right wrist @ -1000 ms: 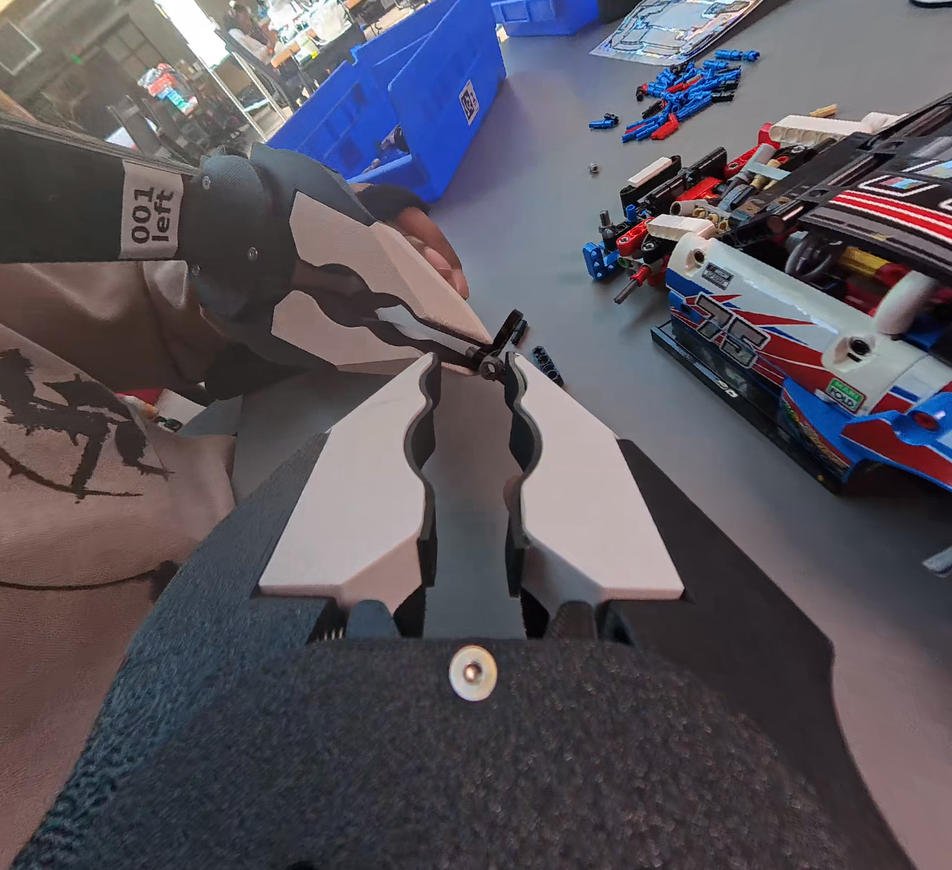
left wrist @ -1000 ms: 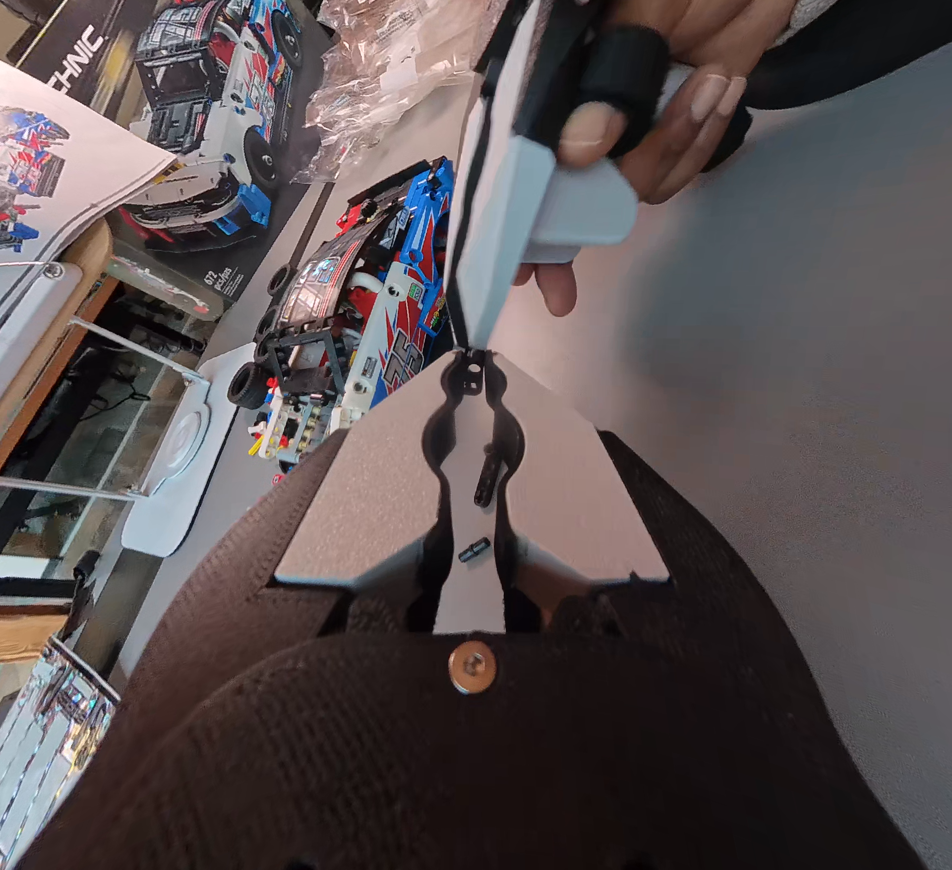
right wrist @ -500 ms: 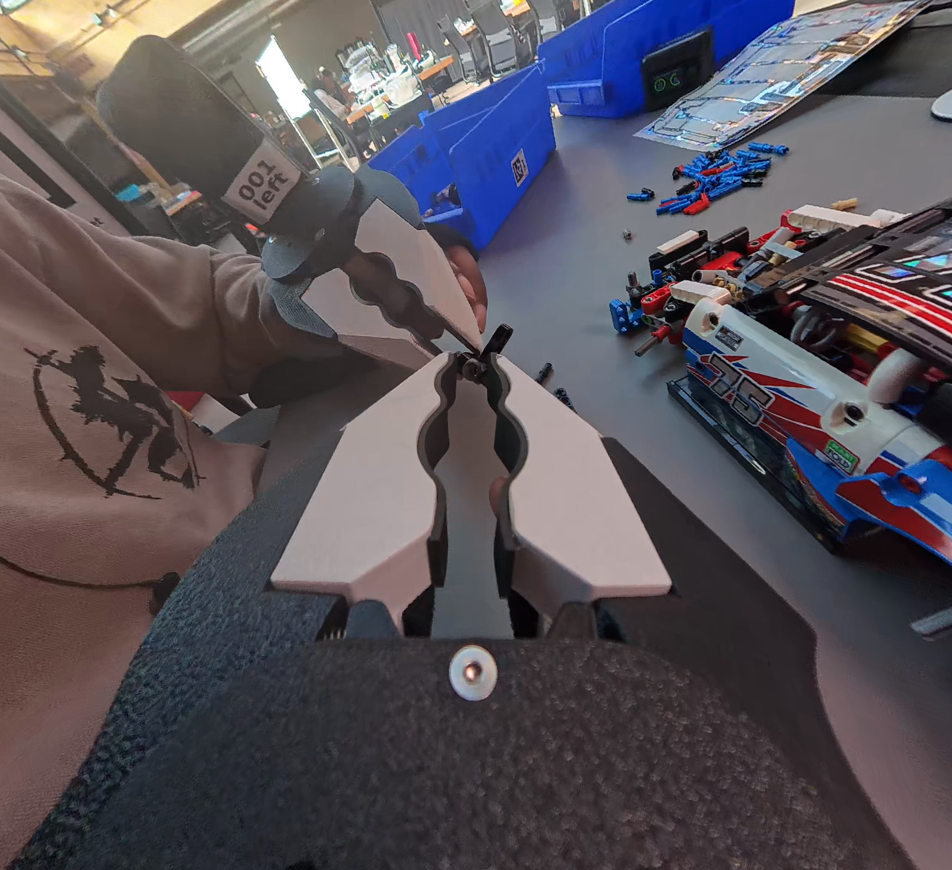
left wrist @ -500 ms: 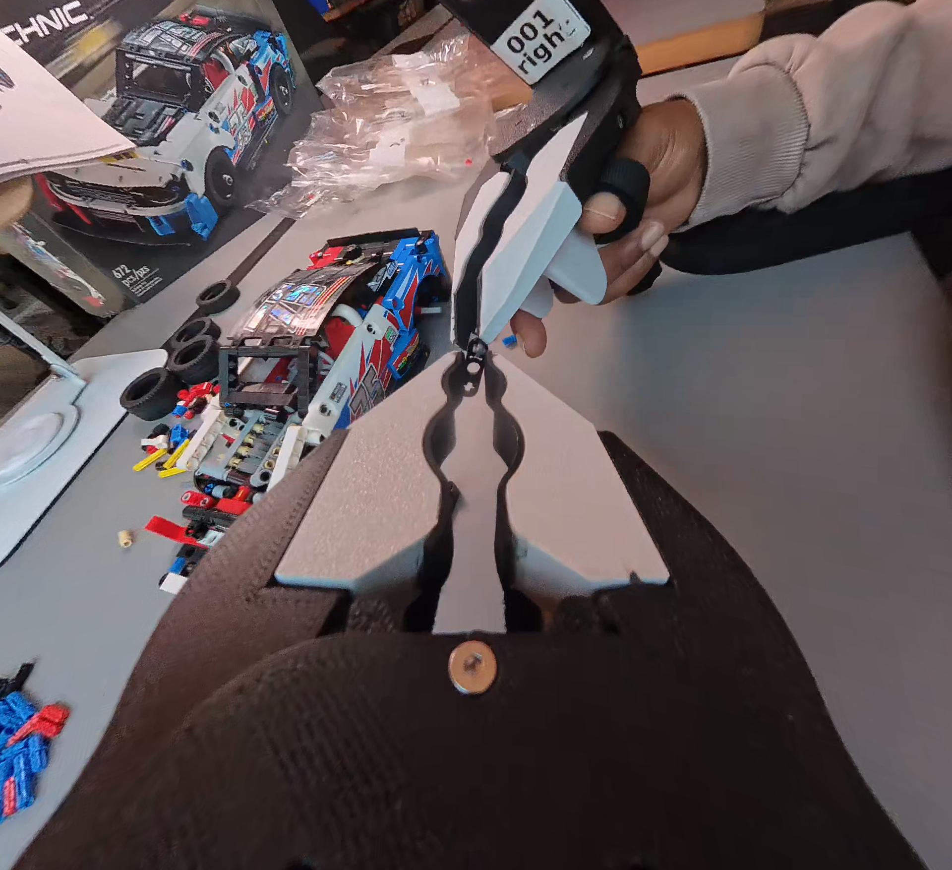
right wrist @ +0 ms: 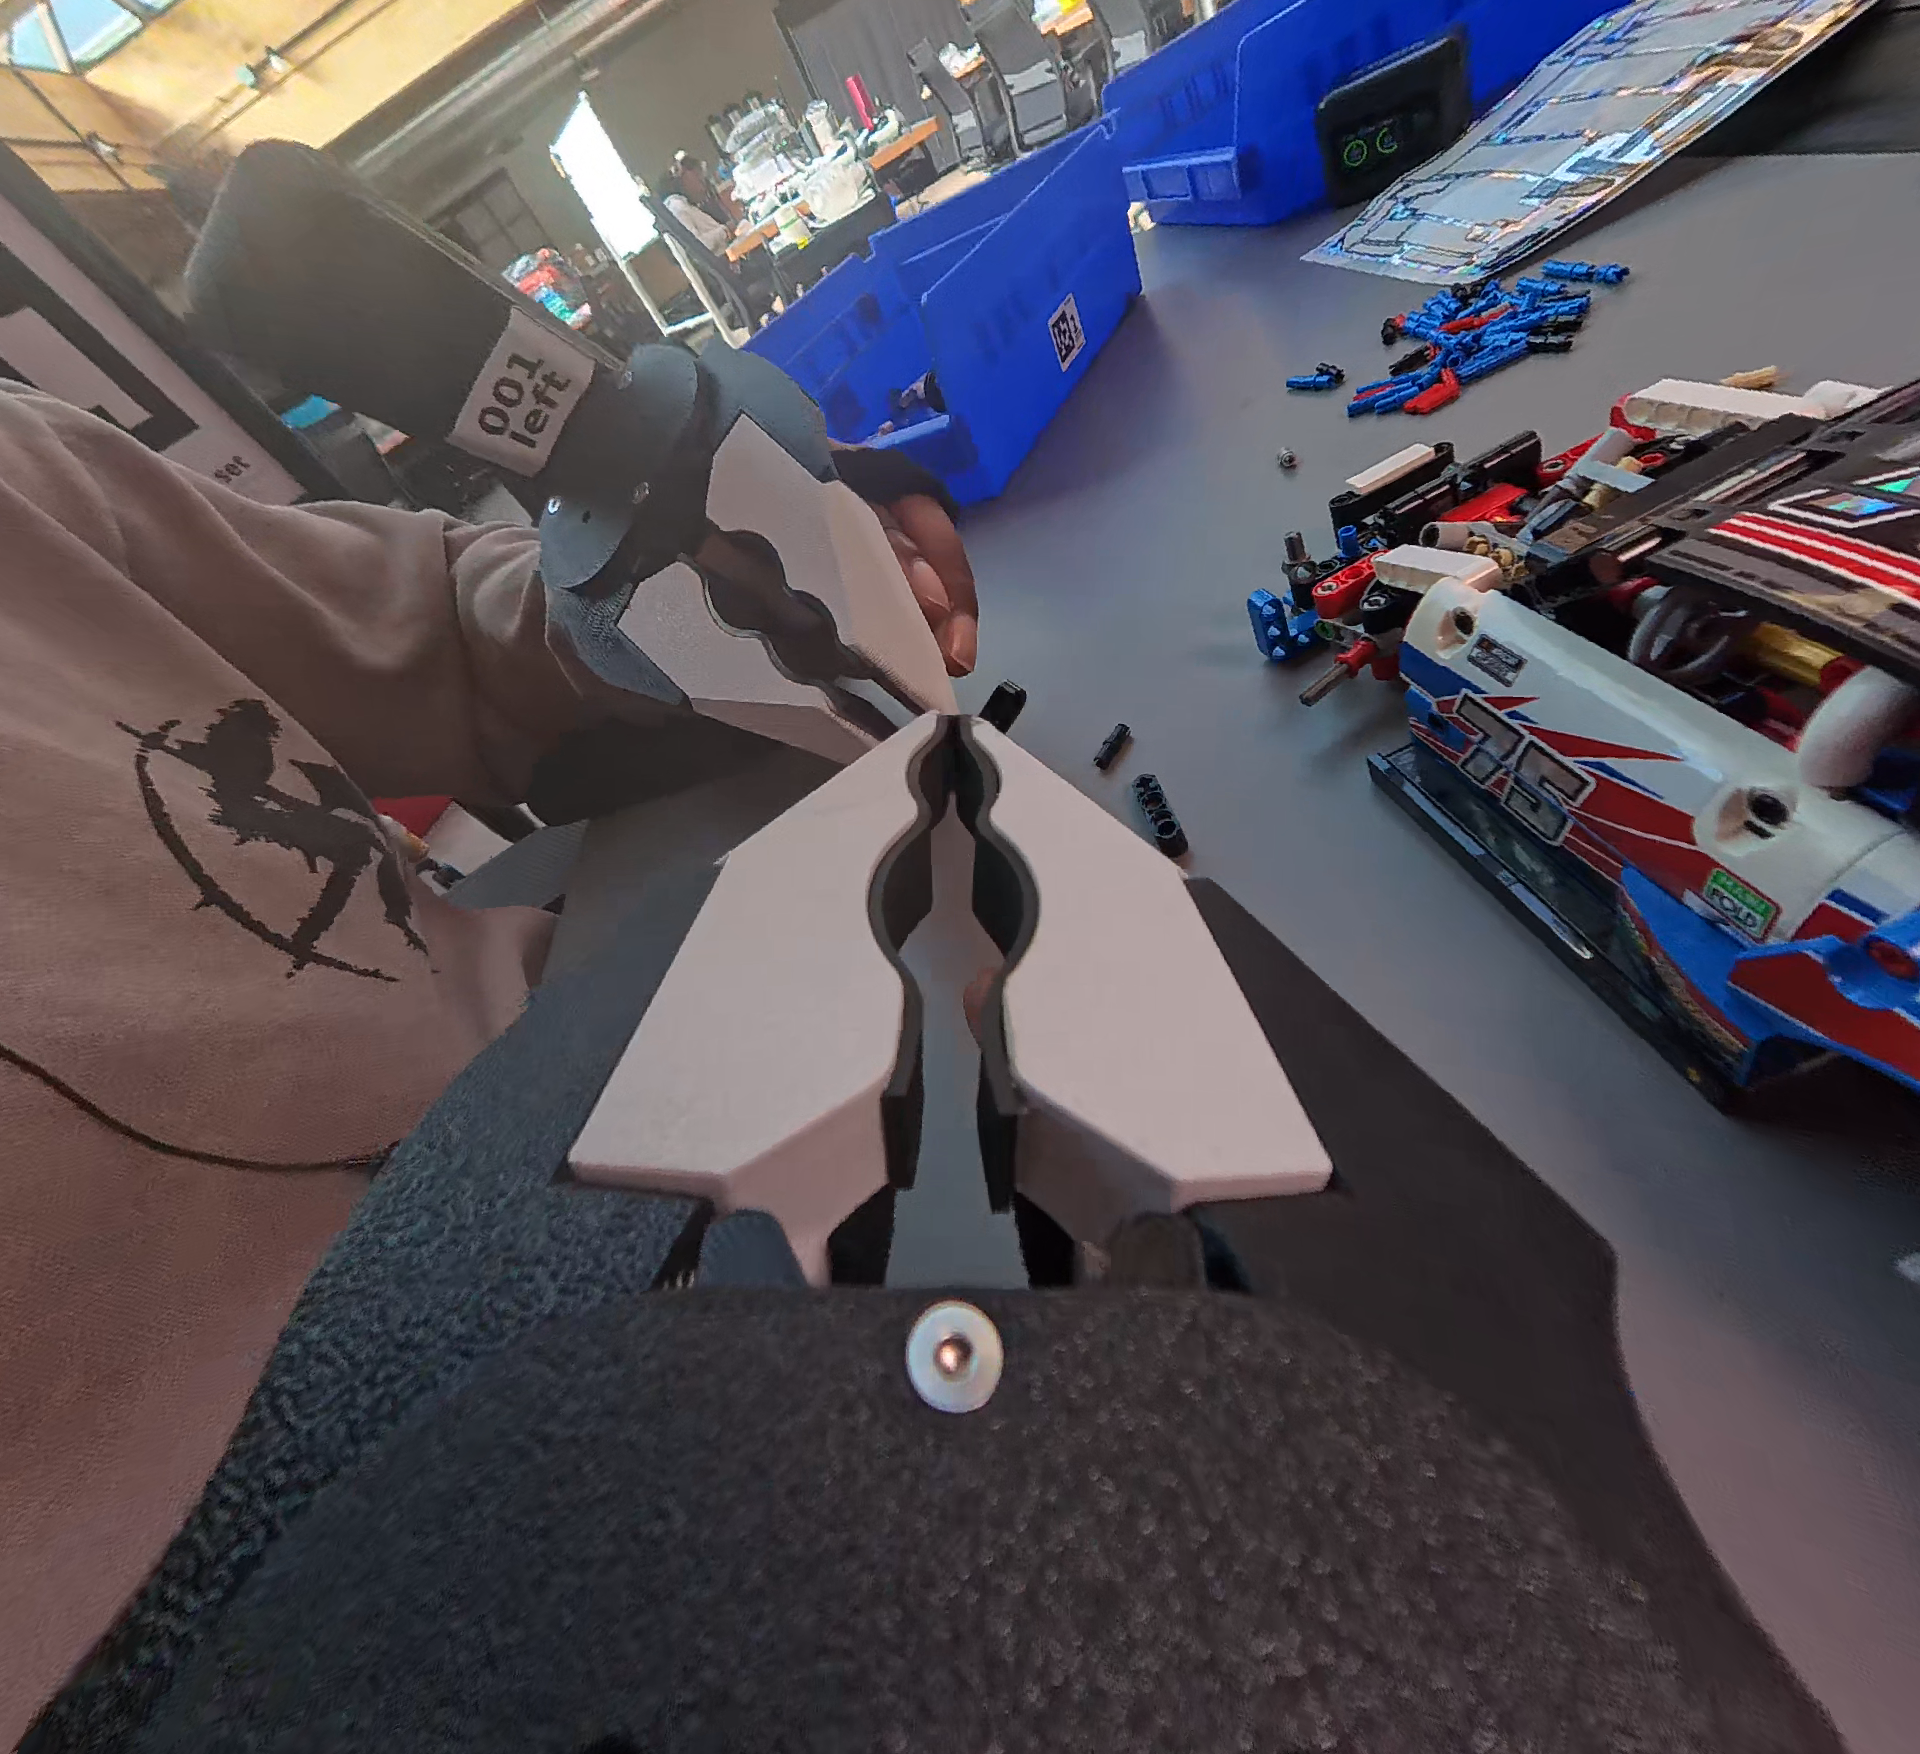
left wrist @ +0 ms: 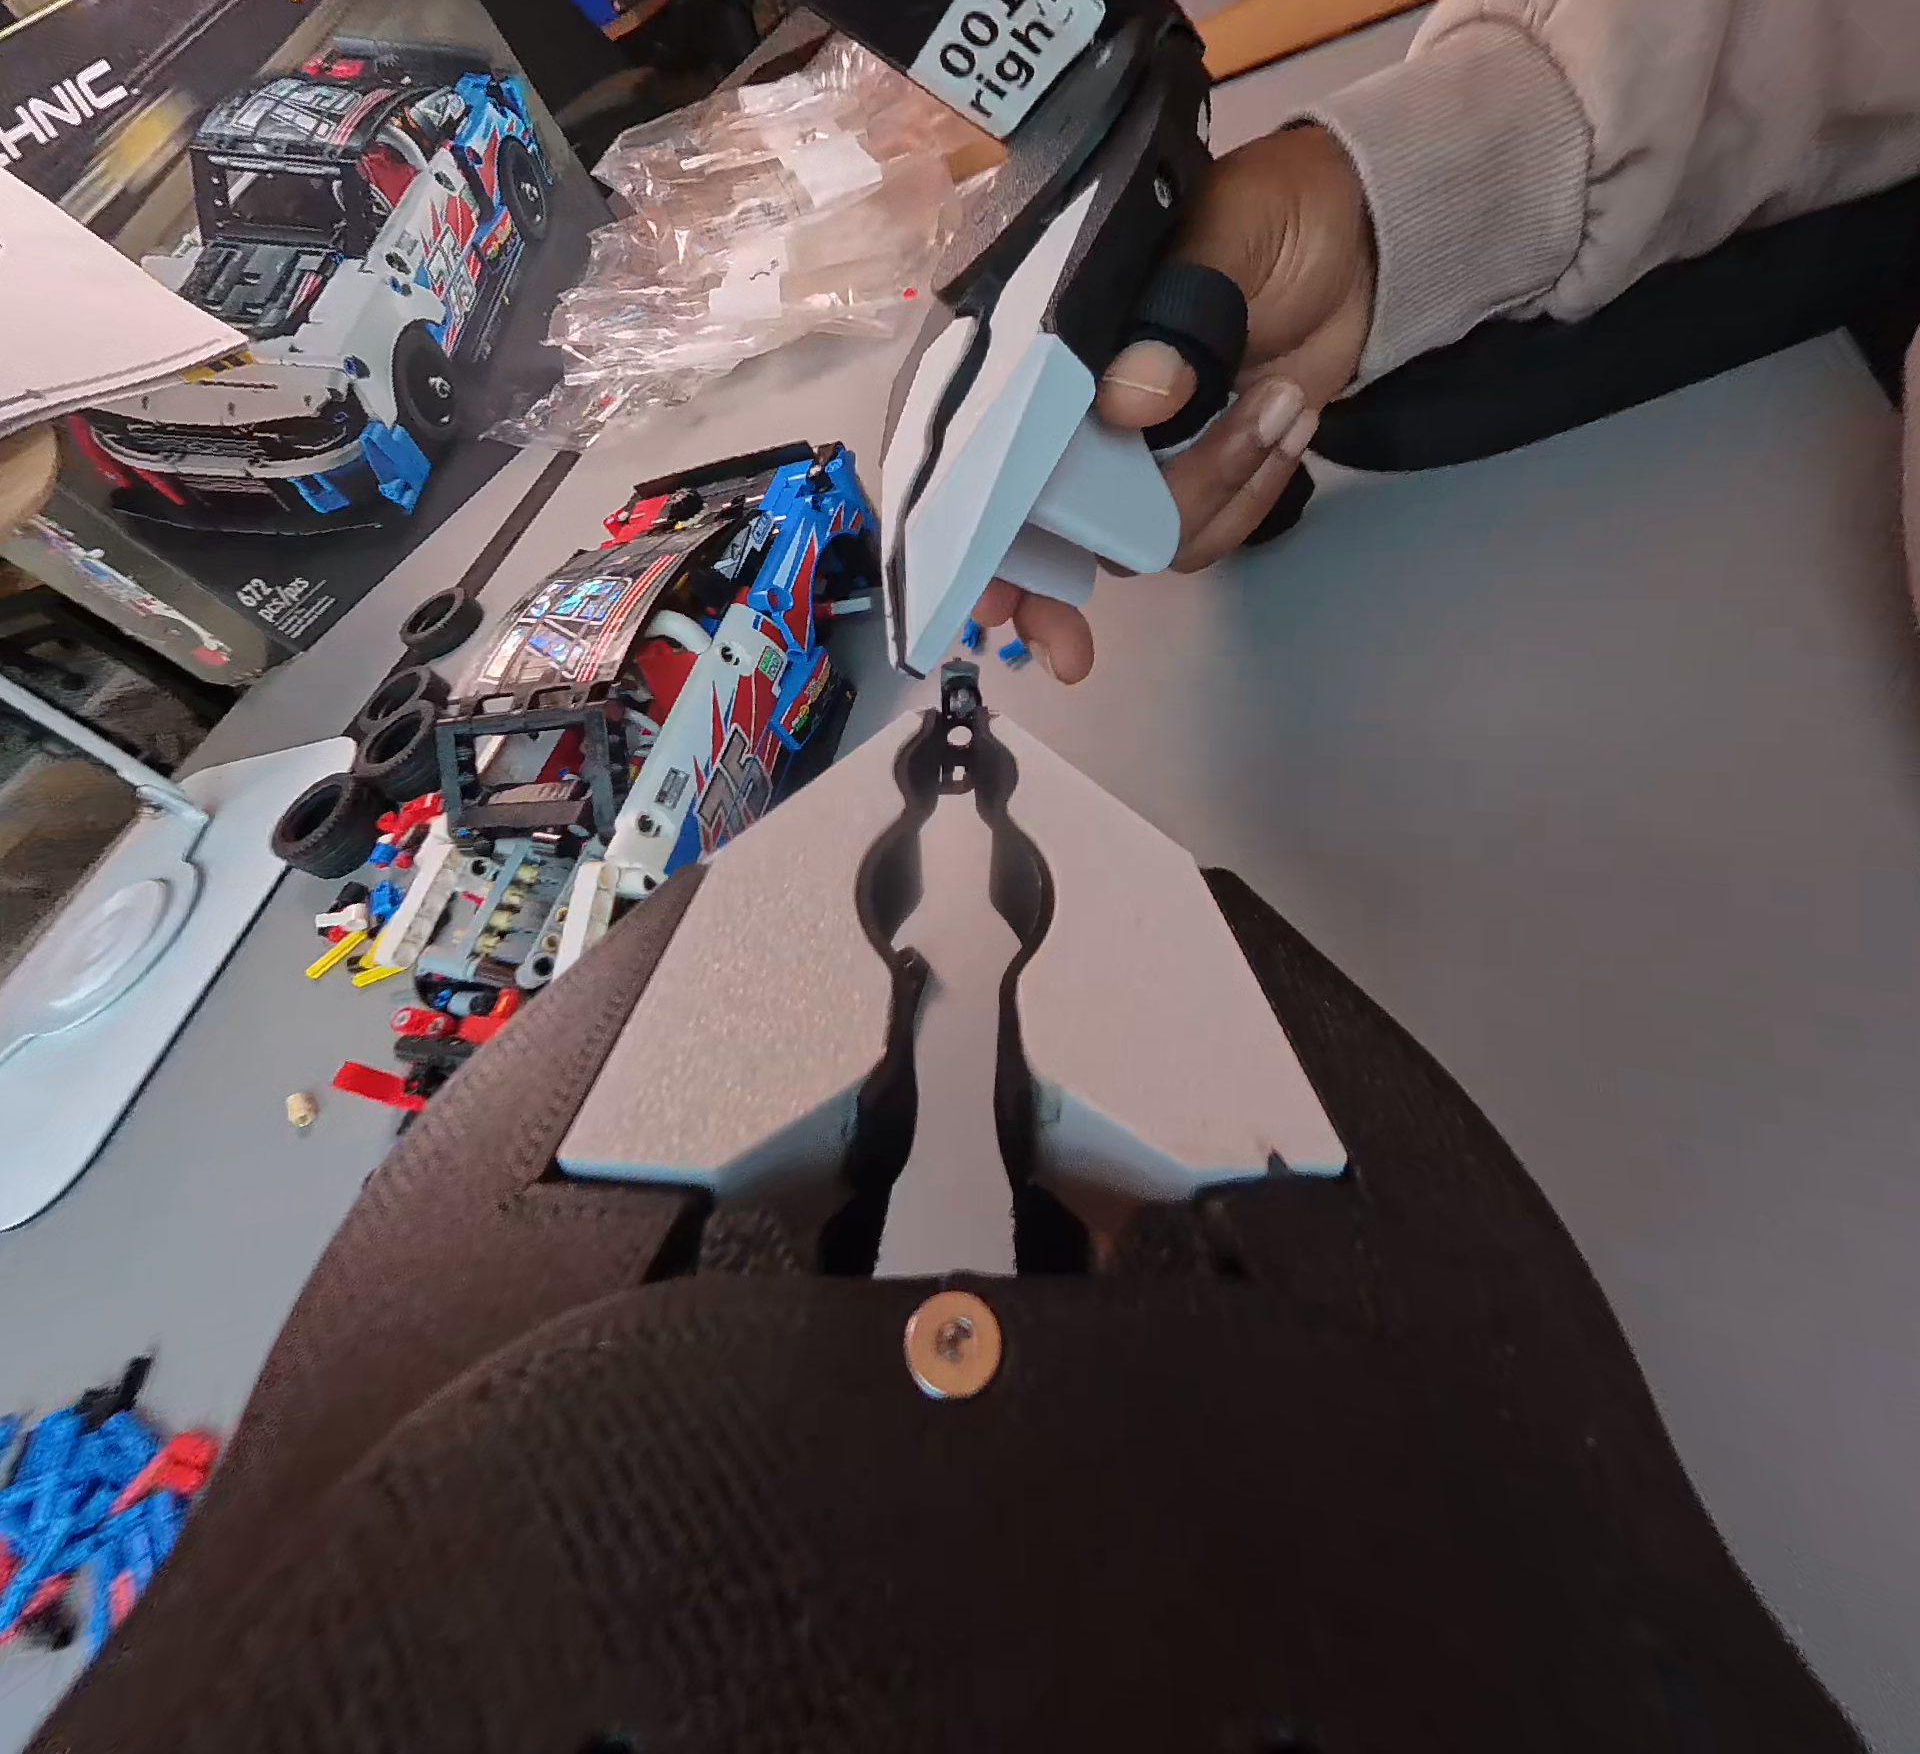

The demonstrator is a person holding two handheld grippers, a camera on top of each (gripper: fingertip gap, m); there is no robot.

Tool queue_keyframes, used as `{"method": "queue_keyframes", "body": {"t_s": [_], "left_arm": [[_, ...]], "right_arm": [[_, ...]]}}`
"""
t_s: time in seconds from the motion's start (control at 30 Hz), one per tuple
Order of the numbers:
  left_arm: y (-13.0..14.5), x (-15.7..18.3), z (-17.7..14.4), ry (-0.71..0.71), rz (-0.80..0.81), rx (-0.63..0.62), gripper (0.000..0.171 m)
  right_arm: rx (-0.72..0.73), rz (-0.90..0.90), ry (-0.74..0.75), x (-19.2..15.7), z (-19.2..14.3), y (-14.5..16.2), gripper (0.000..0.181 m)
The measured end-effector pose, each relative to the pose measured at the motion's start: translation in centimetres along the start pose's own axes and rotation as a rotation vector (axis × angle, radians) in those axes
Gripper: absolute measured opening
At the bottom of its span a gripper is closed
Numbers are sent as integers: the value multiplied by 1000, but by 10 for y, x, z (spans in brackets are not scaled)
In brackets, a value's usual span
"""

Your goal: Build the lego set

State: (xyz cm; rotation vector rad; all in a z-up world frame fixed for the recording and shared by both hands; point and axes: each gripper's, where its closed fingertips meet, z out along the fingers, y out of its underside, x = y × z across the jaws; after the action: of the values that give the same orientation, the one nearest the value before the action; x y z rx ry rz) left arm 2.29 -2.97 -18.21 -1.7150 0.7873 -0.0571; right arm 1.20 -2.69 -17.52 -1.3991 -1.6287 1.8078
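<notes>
My left gripper [left wrist: 956,730] is shut on a small black lego piece [left wrist: 958,694] with holes. The piece sticks out past the tips, held above the grey table. It also shows in the right wrist view [right wrist: 1006,702], just behind my right fingertips. My right gripper [right wrist: 954,725] is shut, and I see nothing between its tips. In the left wrist view it [left wrist: 914,660] hangs tip-down right beside the top of the black piece. The half-built blue, white and red lego car [left wrist: 665,665] lies to the left, and in the right wrist view [right wrist: 1662,769] to the right.
A loose black pin [right wrist: 1112,746] and a short black beam [right wrist: 1162,811] lie on the table near my tips. Black tyres [left wrist: 395,738], loose parts, the set's box [left wrist: 260,250] and plastic bags [left wrist: 769,229] are around the car. Blue pins [right wrist: 1475,333], blue bins [right wrist: 987,333] and a sticker sheet [right wrist: 1621,125] lie farther off. My left and right fingertips are right by each other.
My right jaws went from open around the black piece's tip to fully shut beside it. My left gripper kept the piece and tilted, which brings more of the table into view.
</notes>
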Motion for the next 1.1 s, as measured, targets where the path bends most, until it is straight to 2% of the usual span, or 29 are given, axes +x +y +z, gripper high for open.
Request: {"method": "queue_keyframes", "body": {"t_s": [0.13,0.23,0.33,0.4,0.5,0.6,0.7,0.8,0.9,0.97,1.07,1.1], "left_arm": [[-13,-7,-9,68,-196,130,4],[-12,-14,-14,87,-257,156,4],[-8,-14,-14,89,-244,137,4],[-4,-12,-12,93,-224,104,4],[1,-5,-9,114,-198,63,4],[5,3,-5,135,-159,28,4],[5,7,-4,140,-141,23,0],[0,6,-6,144,-151,49,0],[-11,-5,-14,148,-260,131,1],[-17,-18,-21,154,-381,197,8],[-13,-20,-23,252,-565,193,27],[-13,-14,-21,291,-592,188,29]], "right_arm": [[40,-29,-10,-3,-7,-10,0],[63,-45,9,0,-11,-13,0],[89,-85,14,-1,-13,-17,0],[81,-204,42,-4,-12,-17,0],[-34,-476,132,-6,-4,-3,19],[-155,-690,202,-3,6,16,13],[-215,-755,230,2,9,27,6],[-190,-758,215,-1,10,24,6],[-139,-748,202,-6,7,16,5],[-101,-782,217,-7,4,9,5],[-57,-909,281,-8,-2,-1,5],[-50,-973,308,-9,-2,-3,5]]}}
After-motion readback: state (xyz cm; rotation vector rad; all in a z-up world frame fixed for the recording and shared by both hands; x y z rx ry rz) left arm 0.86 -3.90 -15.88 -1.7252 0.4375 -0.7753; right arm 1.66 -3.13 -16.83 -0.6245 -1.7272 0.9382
